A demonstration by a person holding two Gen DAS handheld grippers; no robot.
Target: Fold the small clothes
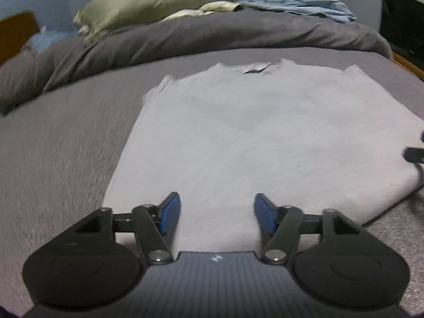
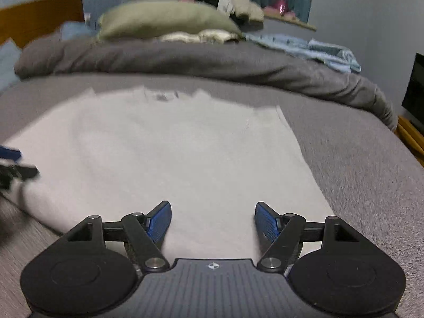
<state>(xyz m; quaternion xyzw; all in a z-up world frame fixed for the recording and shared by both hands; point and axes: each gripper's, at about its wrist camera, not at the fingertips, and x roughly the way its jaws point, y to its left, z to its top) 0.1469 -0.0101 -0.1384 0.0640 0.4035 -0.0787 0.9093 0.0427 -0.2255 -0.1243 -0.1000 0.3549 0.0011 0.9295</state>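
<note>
Fingers [image 1: 171, 213] of left gripper [image 1: 217, 216] and right gripper [image 2: 213, 220] gaping, gripping nothing, hovering over shirt [image 1: 238, 137] hem at 6 o'clock. Advice: pinching both layers, lifting evenly toward collar at 12.

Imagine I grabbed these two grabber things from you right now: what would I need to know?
Left gripper: open, holding nothing, poised at the near-left part of the white T-shirt.
Right gripper: open, holding nothing, at the shirt's near-right part.
The shirt lies flat on the grey bed sheet, collar and label at the far end, both long sides looking straight, as if the sleeves are already tucked in; the blur keeps me from being sure.
Behind it: a bunched grey duvet, an olive pillow and a light blue garment.
Left to do, probably: grip the near hem and fold it toward the collar.
</note>
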